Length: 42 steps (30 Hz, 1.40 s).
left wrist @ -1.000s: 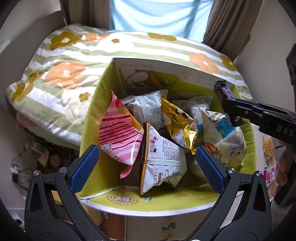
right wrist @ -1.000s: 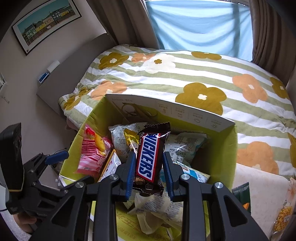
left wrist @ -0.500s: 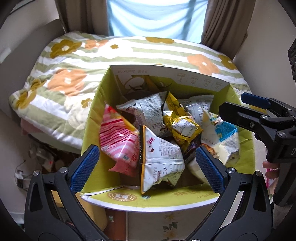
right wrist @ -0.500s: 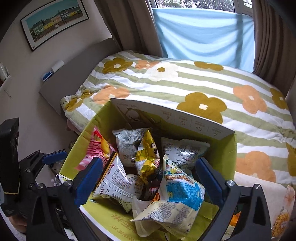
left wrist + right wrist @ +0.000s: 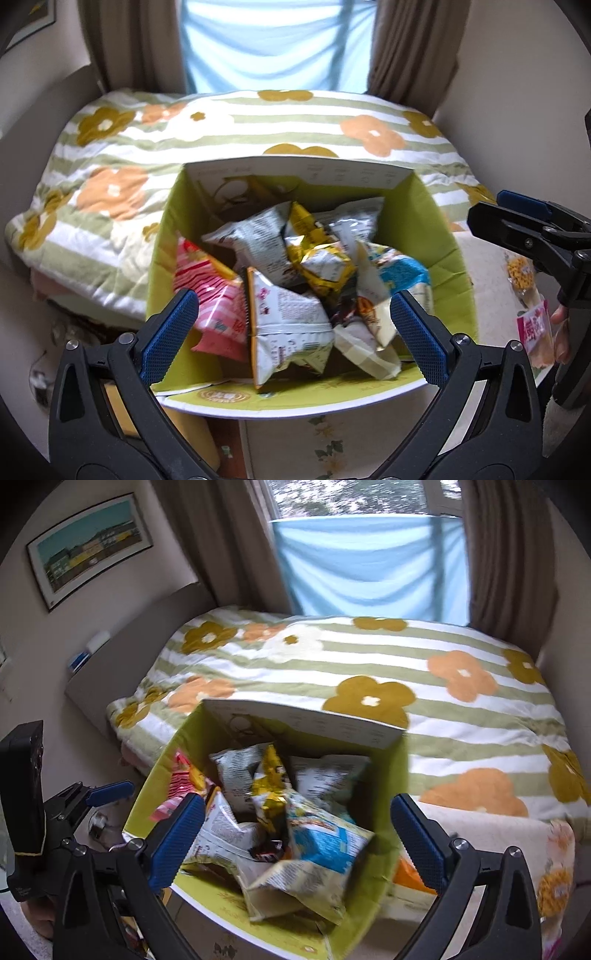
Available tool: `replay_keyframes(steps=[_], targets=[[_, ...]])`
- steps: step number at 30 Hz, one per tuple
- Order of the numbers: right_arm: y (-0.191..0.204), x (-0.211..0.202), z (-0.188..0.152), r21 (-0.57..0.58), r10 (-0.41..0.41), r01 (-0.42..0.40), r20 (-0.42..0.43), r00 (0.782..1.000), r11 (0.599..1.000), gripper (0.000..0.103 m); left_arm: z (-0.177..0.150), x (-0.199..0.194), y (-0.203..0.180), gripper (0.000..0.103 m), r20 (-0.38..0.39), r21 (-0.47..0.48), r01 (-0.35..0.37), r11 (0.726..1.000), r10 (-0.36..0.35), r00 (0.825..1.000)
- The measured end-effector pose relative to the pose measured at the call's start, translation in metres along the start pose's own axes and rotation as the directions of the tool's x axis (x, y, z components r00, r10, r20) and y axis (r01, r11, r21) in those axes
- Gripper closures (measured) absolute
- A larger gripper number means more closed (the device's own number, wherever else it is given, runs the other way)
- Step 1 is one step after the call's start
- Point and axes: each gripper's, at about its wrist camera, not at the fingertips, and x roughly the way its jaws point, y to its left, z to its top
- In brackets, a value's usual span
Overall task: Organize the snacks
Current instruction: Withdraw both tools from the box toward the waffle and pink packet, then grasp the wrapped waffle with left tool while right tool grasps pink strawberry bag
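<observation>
Above the green carton (image 5: 448,258), both tongs are held wide with nothing between the jaws: the left gripper (image 5: 293,338) over the near rim, the right gripper (image 5: 297,840) over the same opening, its jaws having just been opened, with no thing left between them. The snacks are piled loosely inside the carton: a pink striped packet (image 5: 210,306) against the left wall, a white packet (image 5: 288,317) at the near middle, a gold packet (image 5: 317,254) behind it, a blue-and-white packet (image 5: 325,840) toward the right wall, and a dark chocolate bar (image 5: 267,849) wedged low between them. Several packets stand above rim level, so it is judged that anything dropped on top could slide off over the near edge, and that a careless sweep of either gripper could tip the heap or shove the carton off its support. More snacks are seen to the right of the carton, a pink packet (image 5: 535,332) and a clear bag of yellow pieces (image 5: 519,273), close by the person's fingers (image 5: 561,332); reaching them with the left gripper would be blocked by the right gripper's body. Behind the carton lies a flowered quilt (image 5: 369,653), well clear of the work.
</observation>
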Motion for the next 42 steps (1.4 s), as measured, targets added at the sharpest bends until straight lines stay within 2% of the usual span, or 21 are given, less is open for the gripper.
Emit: replay_keyframes(steps=[9, 19, 26, 30, 33, 36, 42], targets=[[-0.032, -0.040, -0.021, 0.082, -0.118, 0.115, 0.029, 0.993, 0.990, 0.003, 0.005, 0.002, -0.041, 0.000, -0.001, 0.098, 0.084, 0.992, -0.085, 0.996], [-0.096, -0.097, -0.074, 0.220, -0.276, 0.261, 0.038, 0.960, 0.940, 0.003, 0.013, 0.002, -0.115, 0.000, 0.006, 0.166, 0.137, 0.977, -0.140, 0.990], [-0.165, -0.144, -0.125, 0.369, -0.339, 0.313, 0.005, 0.941, 0.875, 0.003, 0.015, 0.008, -0.203, 0.000, -0.007, 0.227, 0.194, 0.954, -0.197, 0.980], [-0.208, -0.161, -0.165, 0.466, -0.390, 0.374, -0.067, 0.919, 0.802, 0.003, 0.012, 0.025, -0.261, 0.000, -0.045, 0.261, 0.239, 0.935, -0.236, 0.971], [-0.232, -0.166, -0.195, 0.530, -0.394, 0.390, -0.112, 0.912, 0.753, 0.003, 0.008, 0.041, -0.308, 0.000, -0.087, 0.289, 0.266, 0.920, -0.251, 0.964], [-0.248, -0.166, -0.219, 0.566, -0.384, 0.390, -0.136, 0.913, 0.726, 0.003, 0.002, 0.058, -0.350, 0.000, -0.125, 0.324, 0.286, 0.902, -0.259, 0.958], [-0.265, -0.149, -0.256, 0.613, -0.326, 0.363, -0.177, 0.929, 0.702, 0.003, -0.011, 0.097, -0.411, 0.000, -0.198, 0.394, 0.307, 0.866, -0.247, 0.949]])
